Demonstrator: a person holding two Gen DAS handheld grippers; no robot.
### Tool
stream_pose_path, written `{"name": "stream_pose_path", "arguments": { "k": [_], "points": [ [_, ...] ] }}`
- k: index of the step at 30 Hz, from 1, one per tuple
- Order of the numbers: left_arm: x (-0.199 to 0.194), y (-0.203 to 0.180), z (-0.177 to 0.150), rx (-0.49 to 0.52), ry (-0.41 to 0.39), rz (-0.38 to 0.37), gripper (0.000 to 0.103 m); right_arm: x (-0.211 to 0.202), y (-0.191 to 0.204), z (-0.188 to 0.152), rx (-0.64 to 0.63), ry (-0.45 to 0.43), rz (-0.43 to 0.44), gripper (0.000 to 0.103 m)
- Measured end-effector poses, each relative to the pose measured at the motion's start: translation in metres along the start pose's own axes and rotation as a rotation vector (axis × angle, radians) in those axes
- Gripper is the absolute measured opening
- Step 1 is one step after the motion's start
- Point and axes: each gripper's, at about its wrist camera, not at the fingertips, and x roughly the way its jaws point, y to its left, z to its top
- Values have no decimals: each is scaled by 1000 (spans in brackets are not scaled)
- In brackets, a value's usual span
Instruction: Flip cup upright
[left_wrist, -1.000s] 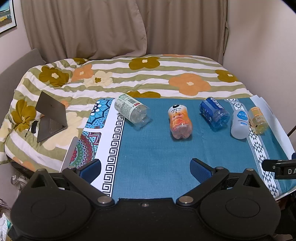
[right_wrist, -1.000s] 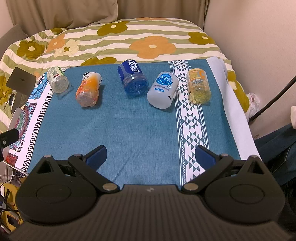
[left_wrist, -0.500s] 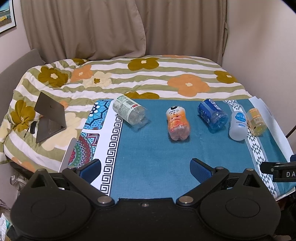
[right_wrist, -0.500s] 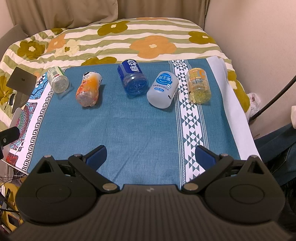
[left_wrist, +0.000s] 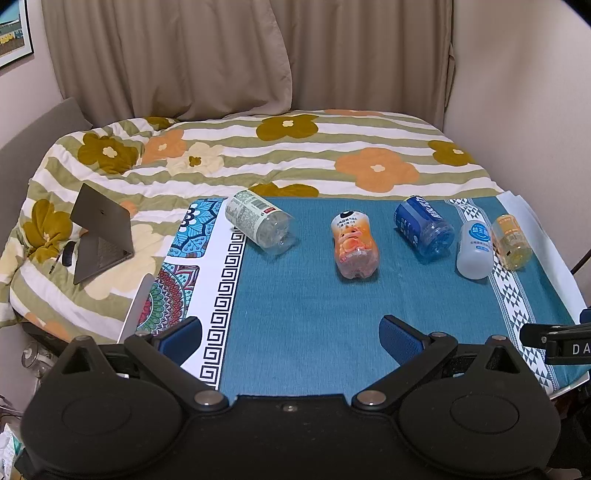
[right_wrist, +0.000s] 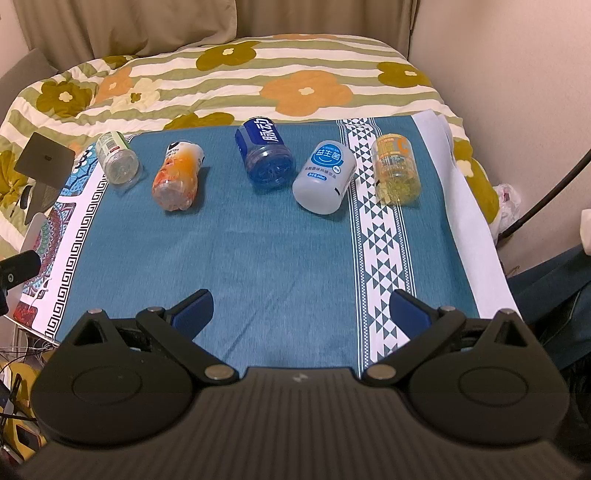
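While the teal cloth (right_wrist: 280, 240) fills mid-frame, five cut-bottle cups lie sideways in a row across its upper part, including blue cup (right_wrist: 265, 154) at centre. Left gripper (left_wrist: 290, 332) and right gripper (right_wrist: 300, 308), bottom, gape wide, empty.

Left gripper (left_wrist: 290, 334) and right gripper (right_wrist: 301, 308) hover level, jaws spread, empty.

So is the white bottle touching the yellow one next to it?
Apart. The right wrist view shows patterned cloth between the white bottle and the yellow bottle; the left wrist view overlaps them.
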Motion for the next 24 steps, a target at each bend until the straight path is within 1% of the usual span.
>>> {"name": "stream_pose_path", "arguments": {
  "k": [9,13,18,24],
  "points": [
    [-7,1,-4,-10,-8,3,103,-2,0,-2,1,-7,3,103],
    [-10,0,-3,-19,3,2,103,-6,-2,-3,1,-4,14,103],
    [-10,-5,9,-31,11,29,103,-9,-11,3,-10,-2,47,103],
    [2,-16,28,-68,12,47,103,-2,-24,19,-69,-13,88,103]
  ]
}}
